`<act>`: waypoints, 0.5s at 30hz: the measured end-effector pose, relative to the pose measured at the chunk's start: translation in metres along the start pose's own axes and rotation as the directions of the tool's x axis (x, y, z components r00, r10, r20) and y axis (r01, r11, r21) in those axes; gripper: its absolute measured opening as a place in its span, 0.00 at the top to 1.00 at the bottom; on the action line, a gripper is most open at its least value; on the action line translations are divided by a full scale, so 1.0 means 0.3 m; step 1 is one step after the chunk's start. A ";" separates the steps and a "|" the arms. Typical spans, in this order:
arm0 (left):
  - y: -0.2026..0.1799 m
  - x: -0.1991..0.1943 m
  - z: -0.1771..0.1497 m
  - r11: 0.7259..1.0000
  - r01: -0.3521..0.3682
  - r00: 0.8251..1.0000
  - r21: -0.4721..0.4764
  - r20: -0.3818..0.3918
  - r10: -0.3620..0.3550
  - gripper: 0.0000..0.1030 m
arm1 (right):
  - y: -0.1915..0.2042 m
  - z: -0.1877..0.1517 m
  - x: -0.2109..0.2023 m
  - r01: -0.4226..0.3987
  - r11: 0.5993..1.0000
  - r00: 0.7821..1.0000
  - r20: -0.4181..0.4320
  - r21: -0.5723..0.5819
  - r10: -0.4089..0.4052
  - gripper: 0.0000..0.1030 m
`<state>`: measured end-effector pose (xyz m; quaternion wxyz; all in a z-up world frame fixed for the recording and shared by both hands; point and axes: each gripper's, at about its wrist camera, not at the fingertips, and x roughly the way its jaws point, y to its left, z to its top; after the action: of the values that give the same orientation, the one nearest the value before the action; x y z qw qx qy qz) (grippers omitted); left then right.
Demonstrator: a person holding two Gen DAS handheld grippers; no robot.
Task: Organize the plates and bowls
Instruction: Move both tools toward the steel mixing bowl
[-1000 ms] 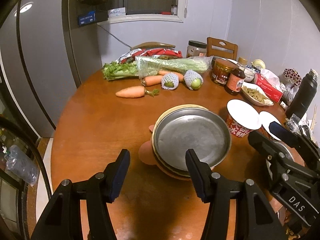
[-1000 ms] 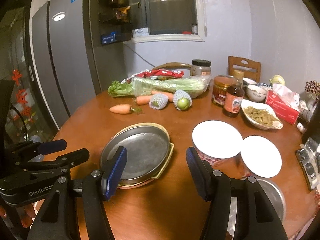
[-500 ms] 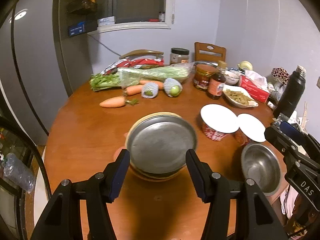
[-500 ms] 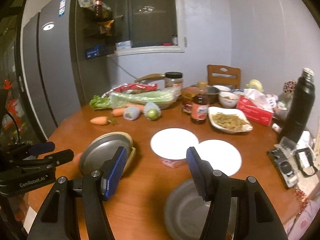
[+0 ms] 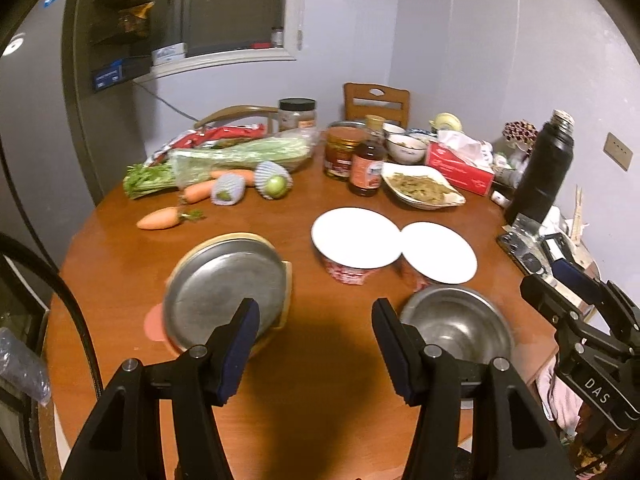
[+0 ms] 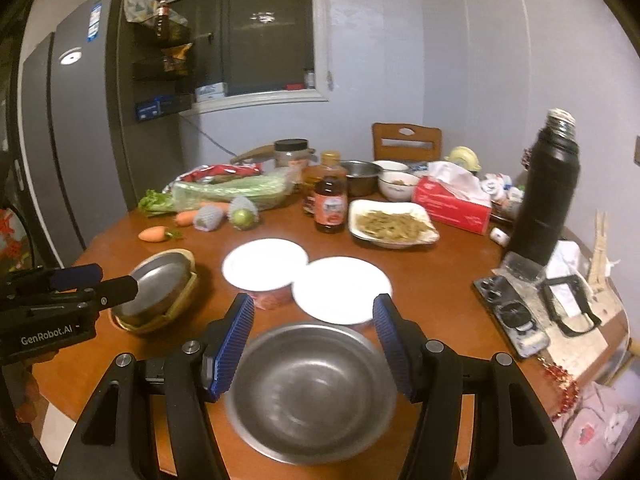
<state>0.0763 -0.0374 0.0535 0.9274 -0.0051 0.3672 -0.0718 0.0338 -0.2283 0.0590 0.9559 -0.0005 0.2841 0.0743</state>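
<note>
Right wrist view now frames the steel bowl (image 6: 312, 392) on the counter (image 6: 440, 264) between my spread, empty right gripper (image 6: 314, 346); my left gripper (image 5: 316, 344), also spread, has drifted off the stacked plates (image 5: 228, 284), so I judge the bowl is next

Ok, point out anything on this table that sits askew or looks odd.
The metal plate tops a stack that is not squared up: a tan dish juts out beneath it on one side. Two white plates rest on red cups like lids, their rims overlapping. Nothing looks spilled or broken.
</note>
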 end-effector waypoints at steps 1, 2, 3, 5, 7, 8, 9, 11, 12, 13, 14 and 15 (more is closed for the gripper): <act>-0.012 0.007 -0.001 1.000 0.002 1.000 0.002 -0.004 -0.002 0.43 | -0.020 -0.006 -0.004 0.007 1.000 1.000 -0.003 0.002 -0.007 0.38; -0.027 0.015 -0.001 1.000 0.007 1.000 0.003 -0.008 -0.007 0.43 | -0.040 -0.013 -0.006 0.015 1.000 1.000 -0.008 0.007 -0.015 0.38; -0.037 0.022 -0.002 1.000 0.009 1.000 0.005 -0.013 -0.009 0.43 | -0.059 -0.018 -0.006 0.019 1.000 1.000 -0.013 0.012 -0.019 0.38; -0.055 0.035 -0.006 1.000 0.009 1.000 0.009 -0.024 -0.009 0.43 | -0.083 -0.026 -0.005 0.027 0.999 0.999 -0.021 0.019 -0.026 0.38; -0.073 0.047 -0.009 1.000 0.012 0.999 0.014 -0.032 -0.012 0.43 | -0.102 -0.035 0.000 0.030 0.999 0.999 -0.027 0.023 -0.030 0.38; -0.081 0.054 -0.010 1.000 0.012 0.999 0.016 -0.037 -0.011 0.43 | -0.113 -0.041 0.001 0.030 0.999 0.999 -0.030 0.024 -0.029 0.38; -0.091 0.060 -0.012 1.000 0.011 0.999 0.022 -0.040 -0.010 0.43 | -0.121 -0.044 0.001 0.028 0.999 0.999 -0.033 0.026 -0.027 0.38; -0.104 0.068 -0.017 1.000 0.012 0.999 0.026 -0.042 -0.011 0.43 | -0.138 -0.057 0.007 0.020 0.999 0.999 -0.043 0.033 -0.019 0.38; -0.113 0.074 -0.020 0.999 0.018 0.999 0.028 -0.045 -0.017 0.43 | -0.147 -0.065 0.011 0.021 0.999 0.999 -0.050 0.037 -0.019 0.38; -0.123 0.083 -0.024 0.999 0.024 0.999 0.030 -0.048 -0.022 0.43 | -0.154 -0.073 0.016 0.025 0.999 0.998 -0.059 0.036 -0.023 0.38; -0.129 0.090 -0.027 0.999 0.028 0.998 0.031 -0.052 -0.026 0.43 | -0.157 -0.080 0.023 0.025 0.999 0.997 -0.067 0.036 -0.022 0.38; -0.136 0.102 -0.032 0.999 0.032 0.998 0.031 -0.061 -0.030 0.43 | -0.162 -0.087 0.030 0.024 0.999 0.997 -0.076 0.038 -0.021 0.38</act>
<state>0.0864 -0.0816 0.0283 0.9146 0.0062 0.3938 -0.0923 0.0341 -0.2763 0.0301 0.9451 0.0119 0.3213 0.0581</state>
